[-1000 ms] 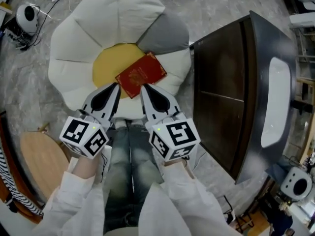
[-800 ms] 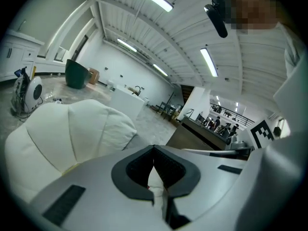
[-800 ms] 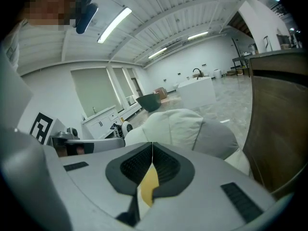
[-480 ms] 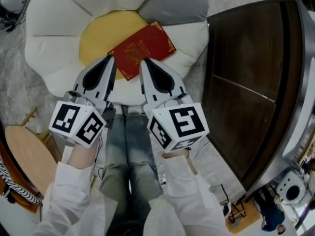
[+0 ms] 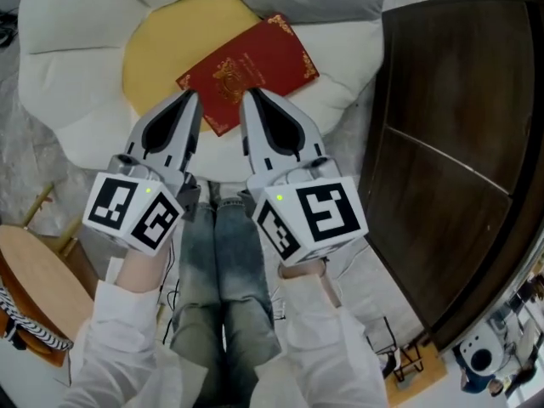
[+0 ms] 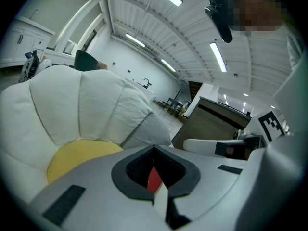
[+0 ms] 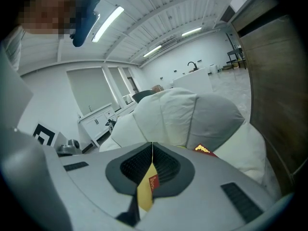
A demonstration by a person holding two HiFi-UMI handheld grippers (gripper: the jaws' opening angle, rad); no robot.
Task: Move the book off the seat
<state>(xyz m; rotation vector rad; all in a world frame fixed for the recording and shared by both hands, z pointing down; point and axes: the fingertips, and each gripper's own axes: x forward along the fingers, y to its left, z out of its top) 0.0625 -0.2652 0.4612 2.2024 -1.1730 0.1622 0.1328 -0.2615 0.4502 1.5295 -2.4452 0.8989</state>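
Head view: The red book (image 5: 248, 73) lay flat on the seat (image 5: 68, 117), a white petal-shaped cushion. It lay partly on the yellow centre (image 5: 157, 45) and partly on the white petal toward the dark cabinet (image 5: 459, 143). The left gripper (image 5: 190, 97) and right gripper (image 5: 246, 97) pointed side by side at the book's near edge. Contact with the book could not be determined. Legs in jeans (image 5: 221, 262) were below the grippers, with a round wooden stool (image 5: 38, 283) to the left.

Left gripper view: The left gripper (image 6: 154, 148) was clenched, jaw tips meeting, with nothing clamped between them. A red sliver of the book (image 6: 154, 179) showed through the opening behind the tips. The seat (image 6: 82, 105) and its yellow centre (image 6: 79, 157) lay beyond.

Right gripper view: The right gripper (image 7: 152, 144) was likewise closed tight and empty. The book's gold-ornamented corner (image 7: 204, 150) showed just past the jaw, on the seat (image 7: 163, 114), near a grey petal (image 7: 216, 119). The cabinet (image 7: 274, 81) stood at the right.
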